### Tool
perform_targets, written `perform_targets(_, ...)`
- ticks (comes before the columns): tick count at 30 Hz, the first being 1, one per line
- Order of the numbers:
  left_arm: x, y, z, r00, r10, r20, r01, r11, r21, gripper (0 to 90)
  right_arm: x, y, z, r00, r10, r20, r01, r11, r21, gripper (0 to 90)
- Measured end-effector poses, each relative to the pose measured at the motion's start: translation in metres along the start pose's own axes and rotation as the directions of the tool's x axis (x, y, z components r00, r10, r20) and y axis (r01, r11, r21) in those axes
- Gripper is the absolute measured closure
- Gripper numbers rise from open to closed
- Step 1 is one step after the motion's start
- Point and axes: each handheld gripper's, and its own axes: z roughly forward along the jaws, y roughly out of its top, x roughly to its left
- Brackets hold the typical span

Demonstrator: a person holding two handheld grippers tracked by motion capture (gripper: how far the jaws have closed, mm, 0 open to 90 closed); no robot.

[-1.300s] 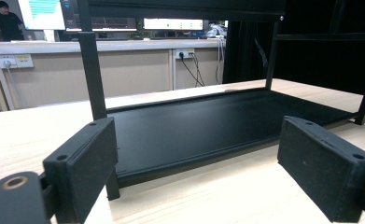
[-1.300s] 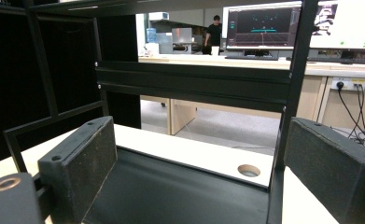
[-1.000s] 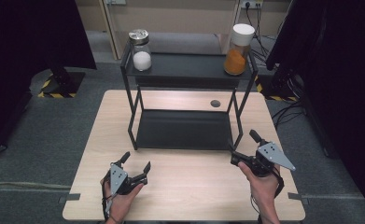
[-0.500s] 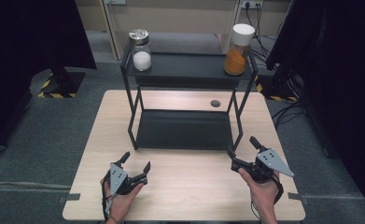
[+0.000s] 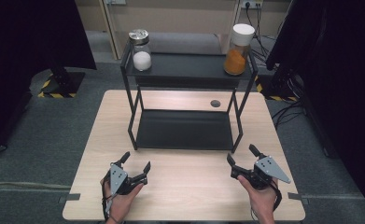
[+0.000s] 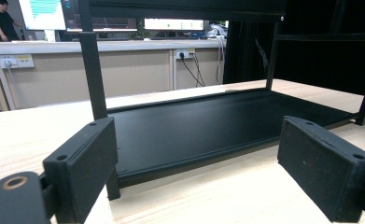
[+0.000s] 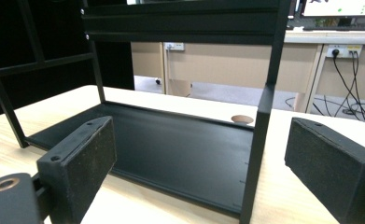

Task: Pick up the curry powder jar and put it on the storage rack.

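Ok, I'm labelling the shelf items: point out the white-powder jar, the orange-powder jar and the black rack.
White-powder jar (image 5: 142, 60), high view, on its white contents.
Orange-powder jar (image 5: 235, 61), high view, on its orange contents.
Black rack (image 5: 185, 130), high view, on its bare lower shelf.

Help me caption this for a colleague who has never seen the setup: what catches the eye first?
A black two-tier rack stands at the middle of the wooden table, its lower shelf bare. On its top shelf, a jar of white powder sits at the left end and a white-capped jar of orange powder at the right. Near the table's front edge, the left gripper and right gripper are both open, holding nothing.
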Motion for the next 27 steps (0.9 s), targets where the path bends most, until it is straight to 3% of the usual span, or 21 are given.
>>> perform_targets(16, 0.0, 0.0, 0.0, 1.0, -0.001, -0.001, 0.001, 1.0, 0.0, 11.5, 0.002, -0.032, -0.005, 0.9998, 0.002, 0.019, -0.003, 0.9977, 0.067, 9.1)
perform_targets(27, 0.0, 0.0, 0.0, 1.0, -0.001, -0.001, 0.001, 1.0, -0.001, 11.4, 0.003, -0.043, -0.007, 0.9997, 0.003, 0.023, -0.005, 0.9959, 0.091, 9.1)
